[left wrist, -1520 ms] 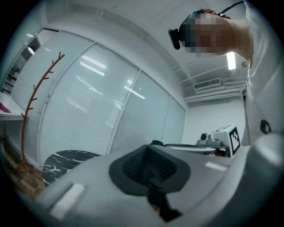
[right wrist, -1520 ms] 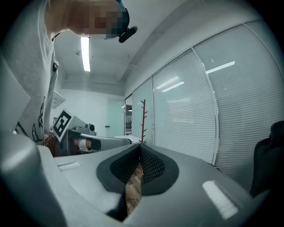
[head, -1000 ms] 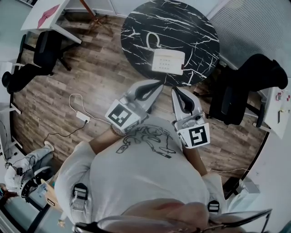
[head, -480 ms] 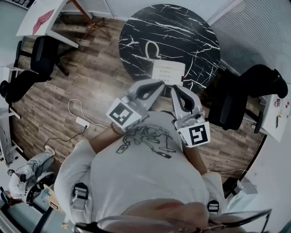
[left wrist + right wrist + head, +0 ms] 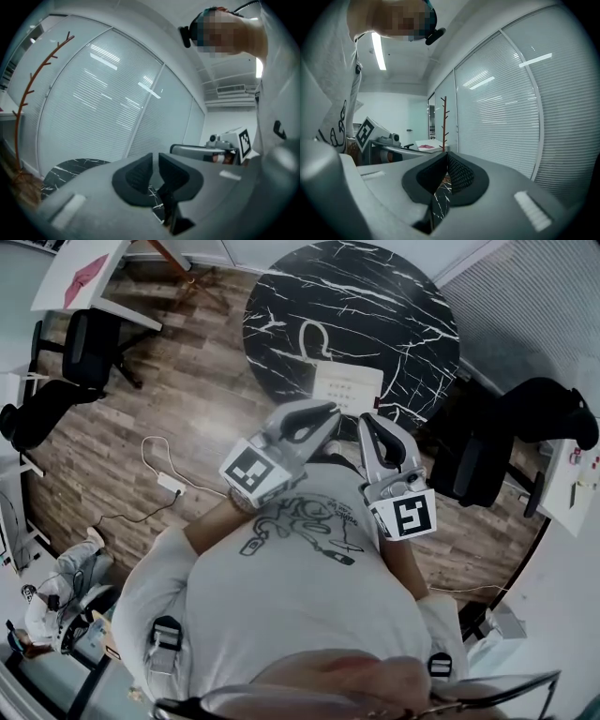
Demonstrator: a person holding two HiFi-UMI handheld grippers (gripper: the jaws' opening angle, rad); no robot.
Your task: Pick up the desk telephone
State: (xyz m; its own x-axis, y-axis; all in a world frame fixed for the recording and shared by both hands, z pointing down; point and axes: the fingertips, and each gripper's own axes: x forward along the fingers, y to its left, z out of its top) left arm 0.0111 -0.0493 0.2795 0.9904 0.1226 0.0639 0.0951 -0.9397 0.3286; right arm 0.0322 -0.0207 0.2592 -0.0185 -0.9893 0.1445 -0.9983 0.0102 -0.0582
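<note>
Jaws: left gripper (image 5: 323,412) opening, empty; right gripper (image 5: 367,420) pressed together, empty | step: approach to phone (image 5: 347,388) on table (image 5: 398,306) | next: spread jaws wide, lower onto phone.

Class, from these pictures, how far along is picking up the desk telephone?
Done: nothing yet; the telephone lies on the table, ungripped. In hand: both tools are held out near the table's near edge; the left tool has its jaws opening with nothing between them, the right tool is shut and empty. Left: reach the telephone, grip it, lift it.
</note>
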